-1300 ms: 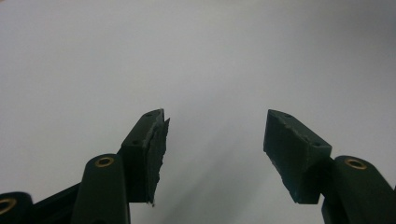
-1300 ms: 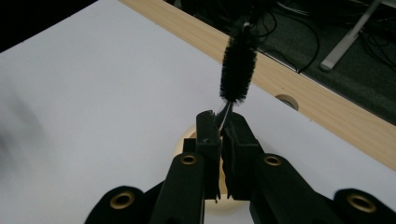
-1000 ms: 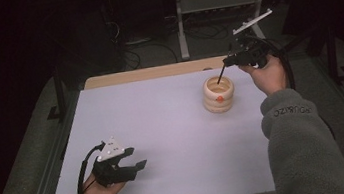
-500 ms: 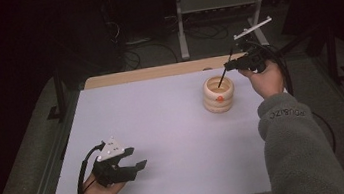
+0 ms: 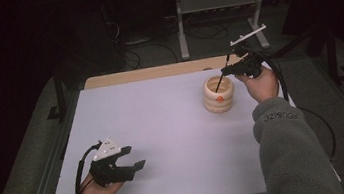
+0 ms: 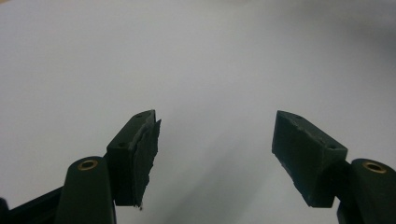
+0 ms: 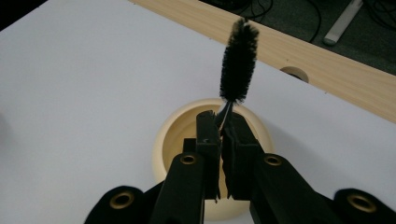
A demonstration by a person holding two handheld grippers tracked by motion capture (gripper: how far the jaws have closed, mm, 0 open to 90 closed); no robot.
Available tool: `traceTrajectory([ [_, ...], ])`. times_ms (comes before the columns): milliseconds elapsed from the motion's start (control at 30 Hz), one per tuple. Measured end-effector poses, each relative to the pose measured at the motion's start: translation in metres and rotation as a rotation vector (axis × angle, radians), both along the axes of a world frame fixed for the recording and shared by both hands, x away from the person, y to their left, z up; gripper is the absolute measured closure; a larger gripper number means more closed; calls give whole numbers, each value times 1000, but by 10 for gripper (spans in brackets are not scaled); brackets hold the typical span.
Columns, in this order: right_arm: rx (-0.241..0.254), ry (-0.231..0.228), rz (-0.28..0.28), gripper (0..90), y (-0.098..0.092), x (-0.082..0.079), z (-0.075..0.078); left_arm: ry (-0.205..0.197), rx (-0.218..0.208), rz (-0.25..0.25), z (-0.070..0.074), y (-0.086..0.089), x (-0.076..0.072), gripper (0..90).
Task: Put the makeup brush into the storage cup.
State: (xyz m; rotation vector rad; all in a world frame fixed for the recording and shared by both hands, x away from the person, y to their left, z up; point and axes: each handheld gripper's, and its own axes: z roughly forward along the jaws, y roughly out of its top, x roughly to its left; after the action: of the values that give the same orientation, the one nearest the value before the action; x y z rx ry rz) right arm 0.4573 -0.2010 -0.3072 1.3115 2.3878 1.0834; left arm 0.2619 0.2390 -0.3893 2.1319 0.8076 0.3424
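A: From the high view, how did the brush (image 5: 218, 83) lie?
B: Tilted. Its long axis ran from the right gripper (image 5: 229, 69) down and leftward into the mouth of the cream ribbed pot (image 5: 218, 94), which stood on the white table (image 5: 164, 128) toward its far right side. Which end was in the pot could not be made out from there.
A: How many of each?
B: One brush, one pot with one orange dot on its side, two grippers.
A: And the left gripper (image 5: 130, 158)?
B: Held low at the near left of the table, well apart from the pot, jaws spread with nothing between them.

A: The left gripper view?
B: The left gripper (image 6: 215, 144) had its two jaws wide apart over bare white table (image 6: 196, 56), gripping nothing. One pad (image 6: 147, 149) looked ragged at its edge.

A: The right gripper view?
B: The right gripper (image 7: 223, 126) was pinched closed on the thin wire stem of the brush (image 7: 239, 60). The single black bristle head stood beyond the jaw tips, pointing up and away toward the wooden strip (image 7: 327, 70) at the table's far edge. The pot (image 7: 177, 135) sat right beneath the jaws, its open mouth facing up.
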Motion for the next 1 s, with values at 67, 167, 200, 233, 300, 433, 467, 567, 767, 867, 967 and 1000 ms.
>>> traceTrajectory([
  [67,-1,-1,-3,847,0,0,-2,-2,3,-2,0,0,0,309],
  [167,2,3,-7,847,1,1,-3,0,14,-5,0,0,0,309],
  [200,2,2,-6,847,2,1,-4,1,15,-5,0,0,0,308],
  [233,-1,9,-8,847,3,1,-3,2,15,-5,0,0,0,308],
  [300,-5,5,-5,846,4,1,-4,3,15,-4,-1,-1,0,308],
  [433,-21,9,-4,845,7,0,-6,4,16,-3,-2,-1,1,308],
  [467,-23,6,-5,845,8,-1,-6,2,22,-5,-2,-1,1,308],
  [567,-29,2,-5,844,8,-2,-6,4,27,-7,-2,-1,1,309],
  [767,-15,1,-12,841,3,-3,-9,7,21,-2,-3,-3,1,309],
  [867,-3,3,-14,839,0,-4,-13,9,20,0,-3,-3,2,310],
  [967,-4,0,-11,838,-1,-5,-13,11,20,1,-3,-3,1,311],
  [1000,0,-4,-15,837,-2,-6,-12,10,20,1,-3,-3,1,311],
])
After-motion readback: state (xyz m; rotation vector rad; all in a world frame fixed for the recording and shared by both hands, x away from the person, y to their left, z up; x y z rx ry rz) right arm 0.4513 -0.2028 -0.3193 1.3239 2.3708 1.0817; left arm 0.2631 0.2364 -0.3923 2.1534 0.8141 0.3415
